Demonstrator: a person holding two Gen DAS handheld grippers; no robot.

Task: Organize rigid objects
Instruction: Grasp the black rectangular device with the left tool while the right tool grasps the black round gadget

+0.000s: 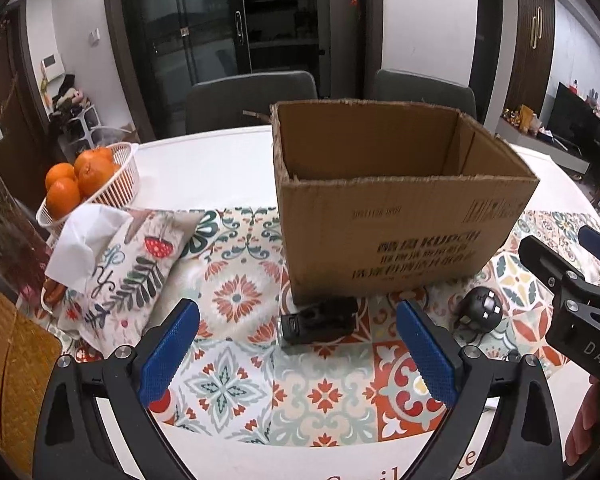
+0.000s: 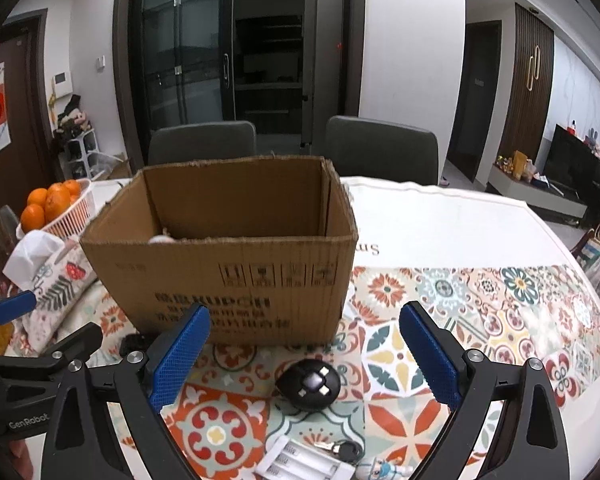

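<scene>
The table (image 2: 440, 220), white with a patterned tile-print cloth (image 1: 236, 300) over its near part, carries everything. Biggest on it is the open cardboard box (image 1: 384, 216), standing upright on the cloth; through its open top the right wrist view shows a pale thing low inside, too hidden to name. Two grey chairs (image 2: 380, 148) stand behind the box, beyond the table's far edge.

Left of the box lie a printed fabric tissue pouch (image 1: 136, 276) with a white tissue sticking up, and behind that a white basket (image 1: 120, 176) of oranges (image 1: 80, 176).

Against the box's near wall, at its foot, a black rectangular gadget (image 1: 320, 320) lies on its side. To the right of it, just clear of the box's front corner, sits a round black plug-like object (image 2: 309, 385) with small white squares on its face. Nearer than the box still — at the bottom edge of the right wrist view — are a white battery holder (image 2: 300, 462), a small key (image 2: 342, 449) and a tiny figurine (image 2: 384, 470).

The left gripper (image 1: 298, 354) is spread wide and holds nothing; the black gadget lies ahead between its fingers. The right gripper (image 2: 304, 364) is likewise wide apart and empty — the round black object sits between its blue pads (image 2: 430, 360), untouched.
</scene>
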